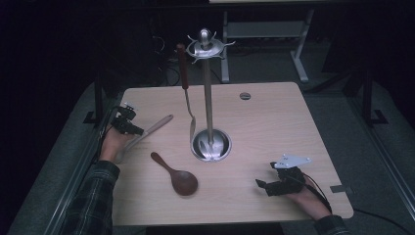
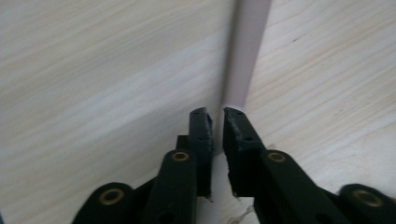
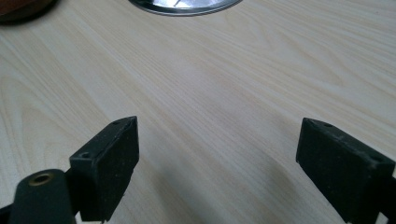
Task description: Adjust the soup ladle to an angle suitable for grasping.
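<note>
My left fingers [image 2: 217, 122] stand nearly together around the end of a pale, slim utensil handle [image 2: 245, 51], a narrow gap between them, so I can't tell whether they press on it; it lies flat near the table's [image 1: 274, 117] left edge. My right fingers [image 3: 217, 168] rest wide apart with nothing between them. The steel stand's round base dish [image 1: 211, 145] holds only its pole and the tip of a hanging brown-handled utensil [image 1: 185, 73]; a dark wooden spoon [image 1: 177, 176] lies beside it.
</note>
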Tool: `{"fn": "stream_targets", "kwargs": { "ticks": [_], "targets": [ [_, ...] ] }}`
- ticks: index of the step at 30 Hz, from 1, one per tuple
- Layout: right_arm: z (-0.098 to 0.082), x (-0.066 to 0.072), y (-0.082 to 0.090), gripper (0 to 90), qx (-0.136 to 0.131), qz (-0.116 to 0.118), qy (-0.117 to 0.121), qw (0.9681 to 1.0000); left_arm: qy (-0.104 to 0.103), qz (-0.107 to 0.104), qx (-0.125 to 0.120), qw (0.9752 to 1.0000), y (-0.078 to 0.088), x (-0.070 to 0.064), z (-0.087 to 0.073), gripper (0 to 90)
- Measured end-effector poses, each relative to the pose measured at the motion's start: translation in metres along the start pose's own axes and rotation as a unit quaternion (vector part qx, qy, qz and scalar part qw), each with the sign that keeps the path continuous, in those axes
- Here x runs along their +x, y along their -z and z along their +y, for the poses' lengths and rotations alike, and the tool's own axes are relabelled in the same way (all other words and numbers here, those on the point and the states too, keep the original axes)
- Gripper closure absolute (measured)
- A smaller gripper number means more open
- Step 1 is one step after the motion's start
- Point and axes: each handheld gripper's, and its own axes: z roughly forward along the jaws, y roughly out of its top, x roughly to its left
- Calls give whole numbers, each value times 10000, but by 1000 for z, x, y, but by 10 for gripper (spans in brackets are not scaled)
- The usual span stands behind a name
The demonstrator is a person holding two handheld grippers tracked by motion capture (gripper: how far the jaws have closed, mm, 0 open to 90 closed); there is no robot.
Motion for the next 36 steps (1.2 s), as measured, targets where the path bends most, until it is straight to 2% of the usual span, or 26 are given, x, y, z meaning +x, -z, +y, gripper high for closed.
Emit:
{"fn": "stream_targets", "kwargs": {
  "ticks": [1,3,5,9,13,20,24,26,28,31,36],
  "targets": [
    [0,0,0,128,-6,0,1,10000,-117,-30,7,9999,-1,-1,2,773],
    [0,0,0,128,-9,1,-11,10000,-192,-132,-79,9997,-5,-3,3,726],
    [0,0,0,128,-5,-1,-14,10000,-411,-63,135,9990,-11,-4,5,697],
    [-1,-1,0,128,-19,-5,10,10000,-518,-101,254,9983,-21,-4,7,688],
    [-1,-2,1,128,-13,-22,-6,10000,-520,-54,216,9984,-27,-6,9,700],
    [-1,-2,1,128,-4,1,-3,10000,-540,-14,257,9982,-27,-7,10,757],
    [-1,-2,0,128,9,-2,-33,10000,-409,26,275,9988,-24,-6,10,765],
    [-1,-2,1,128,4,-6,-27,10000,-408,30,256,9988,-20,-6,10,765],
    [-1,-2,1,129,6,-6,-18,10000,-392,60,201,9990,-14,-6,11,766],
    [-1,-2,1,128,-5,-3,-5,10000,-340,7,-82,9994,-2,-9,10,767],
    [-1,-1,1,128,-30,9,-12,10000,-328,-36,-587,9977,18,-16,6,767]
  ]
}}
